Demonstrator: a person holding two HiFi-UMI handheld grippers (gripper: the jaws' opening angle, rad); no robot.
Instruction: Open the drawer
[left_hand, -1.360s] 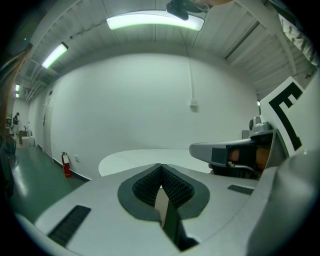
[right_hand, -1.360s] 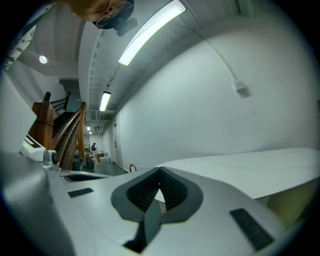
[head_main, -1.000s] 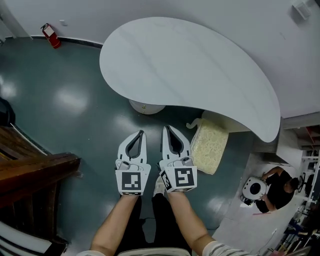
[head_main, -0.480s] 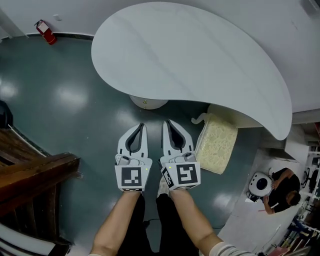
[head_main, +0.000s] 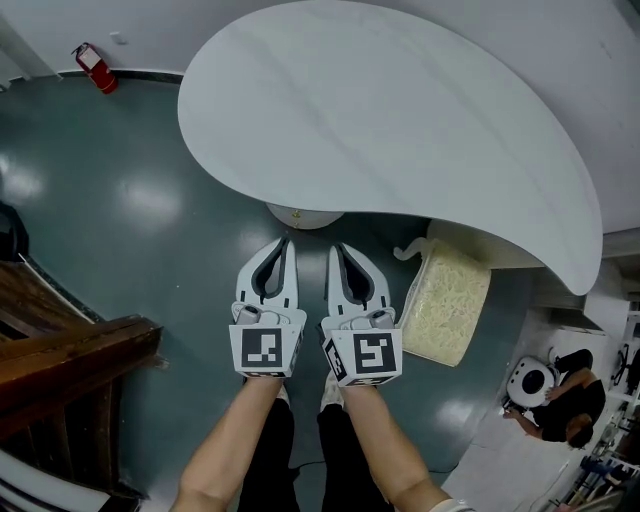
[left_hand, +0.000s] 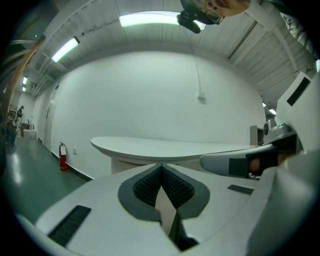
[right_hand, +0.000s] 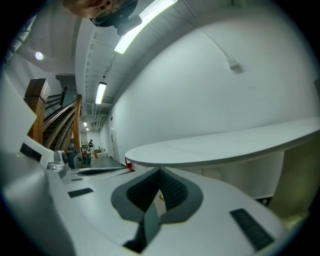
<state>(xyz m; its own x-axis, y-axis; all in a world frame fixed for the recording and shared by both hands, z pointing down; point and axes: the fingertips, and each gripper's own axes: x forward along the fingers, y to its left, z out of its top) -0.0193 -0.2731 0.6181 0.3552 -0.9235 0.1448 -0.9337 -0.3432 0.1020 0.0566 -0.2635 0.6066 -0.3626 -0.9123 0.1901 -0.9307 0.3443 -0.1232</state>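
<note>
Left hand-held gripper (left_hand: 161, 166) (ribbed dark pads (left_hand: 145, 186), together)

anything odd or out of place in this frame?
Nothing stands out. The white table looks intact, the cream block sits partly under its edge, and the fire extinguisher stands upright by the wall. The left gripper and right gripper are both shut and empty, side by side.

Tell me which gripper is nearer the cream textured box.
Right. In the head view the right gripper sits just left of the cream textured box; the left gripper lies beyond it, farther left.
</note>
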